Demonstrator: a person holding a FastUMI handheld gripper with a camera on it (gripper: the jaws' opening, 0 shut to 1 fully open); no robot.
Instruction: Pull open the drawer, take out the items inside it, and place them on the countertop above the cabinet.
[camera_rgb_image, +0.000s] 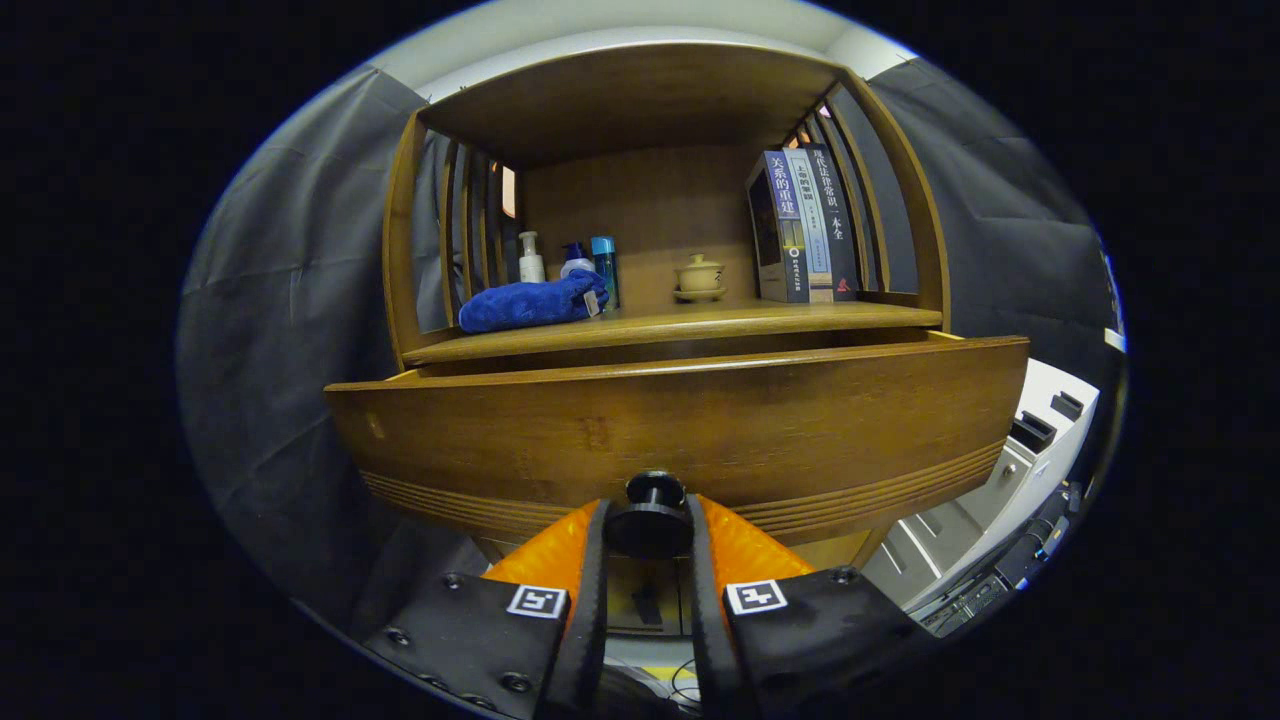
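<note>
The black knob (652, 520) of the drawer (680, 430) is pinched between the two fingers of the gripper (648, 540). The drawer front is seen pulled out a little from the cabinet, just ahead of the fingers. Beyond and above them, on the countertop (690, 322), a blue towel (530, 303), bottles (531, 258), a small lidded cup (699, 276) and upright books (805, 225) are found.

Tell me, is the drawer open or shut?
Partly open: the drawer front stands out from the cabinet, a dark gap behind its top edge. The tool is shut on its knob.
</note>
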